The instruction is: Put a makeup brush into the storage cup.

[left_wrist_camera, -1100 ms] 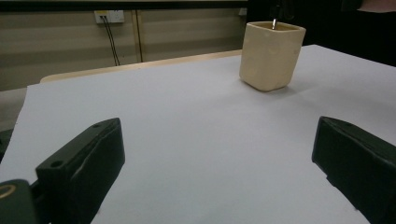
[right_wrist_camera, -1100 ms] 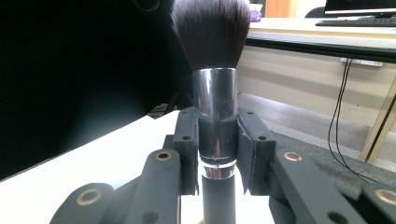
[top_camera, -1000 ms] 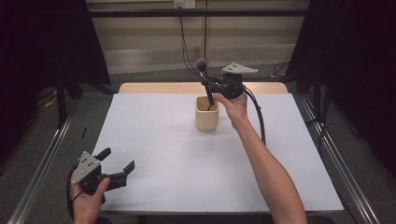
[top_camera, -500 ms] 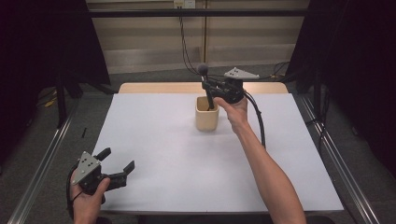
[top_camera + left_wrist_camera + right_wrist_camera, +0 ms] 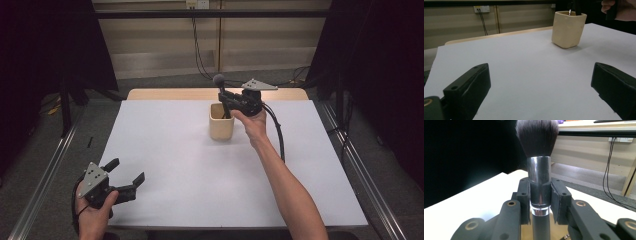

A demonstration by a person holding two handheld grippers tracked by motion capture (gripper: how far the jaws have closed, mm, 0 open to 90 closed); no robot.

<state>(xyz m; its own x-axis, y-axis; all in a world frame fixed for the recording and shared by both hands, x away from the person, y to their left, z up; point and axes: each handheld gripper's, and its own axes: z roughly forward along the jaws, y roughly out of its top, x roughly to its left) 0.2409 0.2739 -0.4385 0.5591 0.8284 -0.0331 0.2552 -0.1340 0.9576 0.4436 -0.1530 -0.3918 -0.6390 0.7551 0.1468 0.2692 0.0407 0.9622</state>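
A cream square cup [image 5: 221, 123] stands on the white table [image 5: 170, 165] toward the far middle; it also appears in the left gripper view [image 5: 568, 29]. My right gripper [image 5: 226, 101] is shut on a makeup brush [image 5: 220, 86] that stands upright, bristles up, with its dark handle reaching down into the cup. In the right gripper view both jaws clamp the brush's silver ferrule [image 5: 539, 185] under the dark bristles [image 5: 537, 135]. My left gripper [image 5: 126, 175] is open near the table's front left corner, with nothing between its jaws [image 5: 536, 92].
The white sheet covers the table, with a strip of wood [image 5: 165, 93] bare along the far edge. Metal rails [image 5: 45, 165] run along both sides on the floor. Cables [image 5: 197, 45] hang down the back wall. A small metal tip [image 5: 570, 11] pokes above the cup's rim.
The right gripper has shifted slightly and tipped the brush from a lean to near upright over the cup. The left gripper has stayed put, open.
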